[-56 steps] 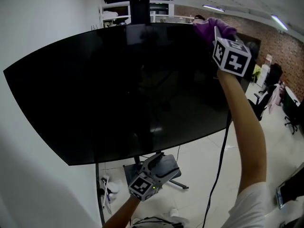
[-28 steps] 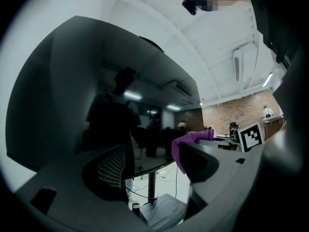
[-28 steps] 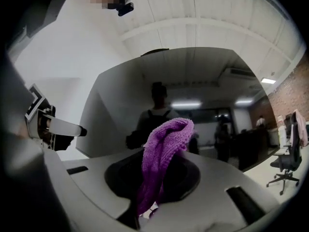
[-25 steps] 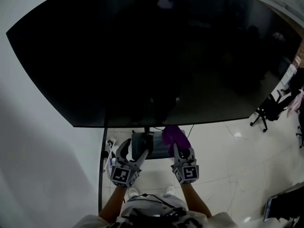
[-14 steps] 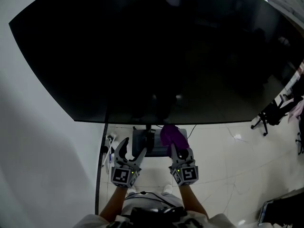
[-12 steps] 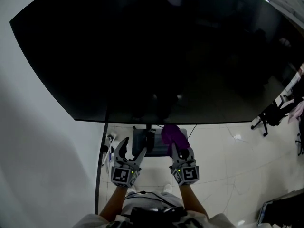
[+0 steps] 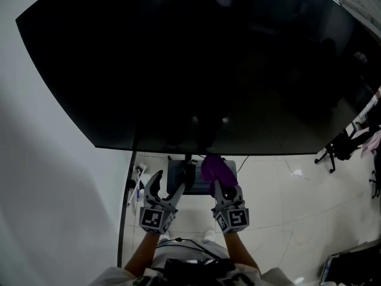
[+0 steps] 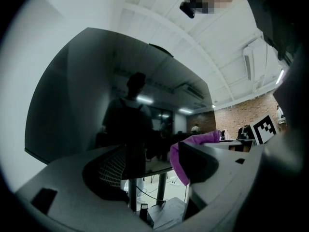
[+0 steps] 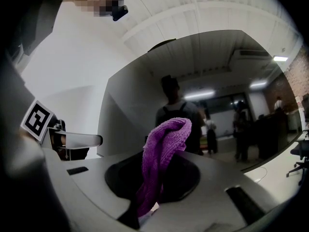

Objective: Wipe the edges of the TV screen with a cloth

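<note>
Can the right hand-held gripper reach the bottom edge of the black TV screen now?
Probably yes: the right hand-held gripper, shut on the purple terry cloth, sits just below the bottom edge of the flat black TV screen, with nothing visibly between them.

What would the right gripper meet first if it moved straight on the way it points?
Probably the lower part of the TV screen, with the purple cloth in its jaws touching first. Depth is unclear.

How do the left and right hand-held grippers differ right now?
The left hand-held gripper has its jaws apart and empty; the right hand-held gripper is shut on a purple cloth. The cloth sticks up from the right one, while nothing rises from the left. Both point upward side by side below the TV screen's bottom edge, neither touching it.
</note>
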